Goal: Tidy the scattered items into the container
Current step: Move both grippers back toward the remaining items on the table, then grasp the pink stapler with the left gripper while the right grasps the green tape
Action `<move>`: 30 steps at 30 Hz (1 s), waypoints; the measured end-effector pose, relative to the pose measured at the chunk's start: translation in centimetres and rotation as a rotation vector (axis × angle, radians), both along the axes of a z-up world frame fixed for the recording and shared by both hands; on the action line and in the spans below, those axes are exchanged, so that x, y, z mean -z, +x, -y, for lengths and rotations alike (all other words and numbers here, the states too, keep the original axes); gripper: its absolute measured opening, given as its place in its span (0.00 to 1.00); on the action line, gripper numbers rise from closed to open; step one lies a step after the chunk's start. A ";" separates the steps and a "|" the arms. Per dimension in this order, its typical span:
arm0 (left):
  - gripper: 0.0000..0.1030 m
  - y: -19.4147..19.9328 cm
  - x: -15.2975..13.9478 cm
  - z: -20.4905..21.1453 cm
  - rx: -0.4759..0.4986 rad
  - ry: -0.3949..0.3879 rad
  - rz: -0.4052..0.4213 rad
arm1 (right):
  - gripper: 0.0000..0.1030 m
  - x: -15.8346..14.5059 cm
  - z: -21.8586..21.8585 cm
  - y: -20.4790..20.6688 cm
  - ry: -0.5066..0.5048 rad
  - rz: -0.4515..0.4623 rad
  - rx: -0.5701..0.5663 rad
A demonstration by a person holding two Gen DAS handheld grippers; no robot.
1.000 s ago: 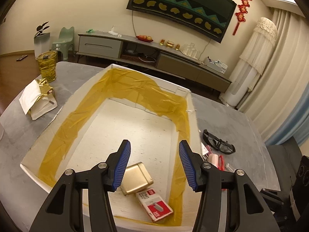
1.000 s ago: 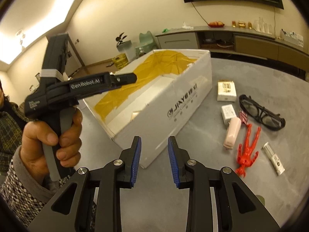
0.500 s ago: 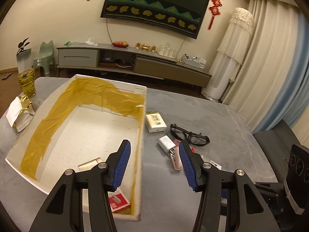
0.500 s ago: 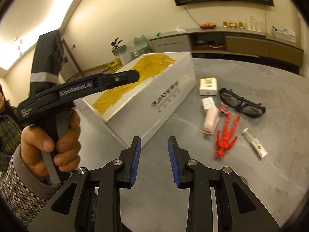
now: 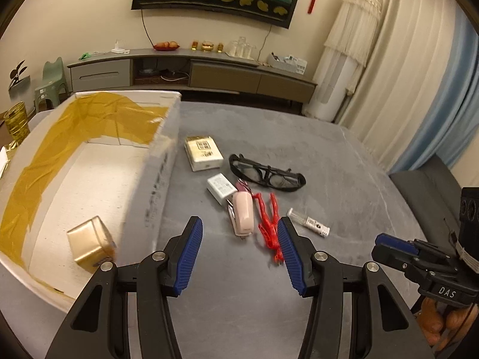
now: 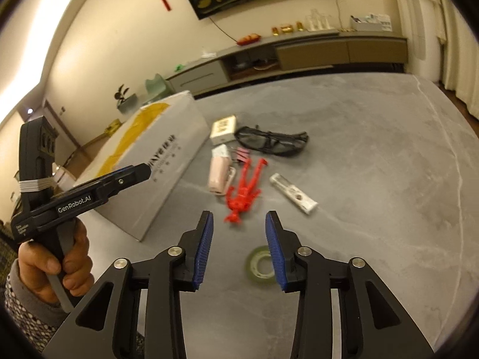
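Observation:
The white box (image 5: 155,179) lined with yellow tape sits at the left, with a gold tin (image 5: 89,243) inside. Beside it on the grey table lie a cream carton (image 5: 203,152), a white charger (image 5: 221,187), a pink stapler (image 5: 243,217), a red toy figure (image 5: 268,224), black glasses (image 5: 266,175) and a small tube (image 5: 308,223). My left gripper (image 5: 239,254) hovers open just short of the stapler and figure, holding nothing. My right gripper (image 6: 239,248) is open and empty, behind the red figure (image 6: 244,191), with a tape roll (image 6: 260,266) under its right finger.
A hand holds the left gripper (image 6: 140,175) beside the box (image 6: 155,164). A gold glass (image 5: 15,119) stands beyond the box's left side. A TV cabinet (image 5: 191,71) lines the far wall. A dark chair (image 5: 428,185) stands off the table's right edge.
The left gripper swung right, from above the box interior to above the scattered items. The right gripper turned toward the items, its jaws spread wider, and the tape roll came into view.

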State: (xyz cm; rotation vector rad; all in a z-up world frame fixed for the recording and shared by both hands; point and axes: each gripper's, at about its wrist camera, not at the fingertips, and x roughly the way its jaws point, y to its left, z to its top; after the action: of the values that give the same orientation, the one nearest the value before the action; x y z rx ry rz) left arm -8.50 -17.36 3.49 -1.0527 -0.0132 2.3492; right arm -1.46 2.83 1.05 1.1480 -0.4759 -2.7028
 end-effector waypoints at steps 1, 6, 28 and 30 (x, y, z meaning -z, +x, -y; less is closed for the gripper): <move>0.52 -0.1 0.4 -0.6 0.001 -0.008 0.006 | 0.41 0.4 0.0 -0.1 0.005 0.014 -0.003; 0.52 -1.2 2.6 -3.5 -0.008 -0.076 0.025 | 0.43 2.6 1.3 -0.2 0.081 0.052 -0.035; 0.50 -5.9 8.5 -7.9 -0.044 -0.146 0.110 | 0.42 8.6 1.4 -0.9 0.282 0.147 -0.031; 0.46 -6.3 8.9 -7.8 -0.051 -0.147 0.120 | 0.40 8.6 1.8 -0.9 0.311 0.141 -0.036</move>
State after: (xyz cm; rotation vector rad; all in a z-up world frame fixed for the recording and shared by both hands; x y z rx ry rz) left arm -14.76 -9.51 -5.46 -1.2779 0.0895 2.3584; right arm -2.36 1.07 -7.55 1.4145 -0.0493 -2.7426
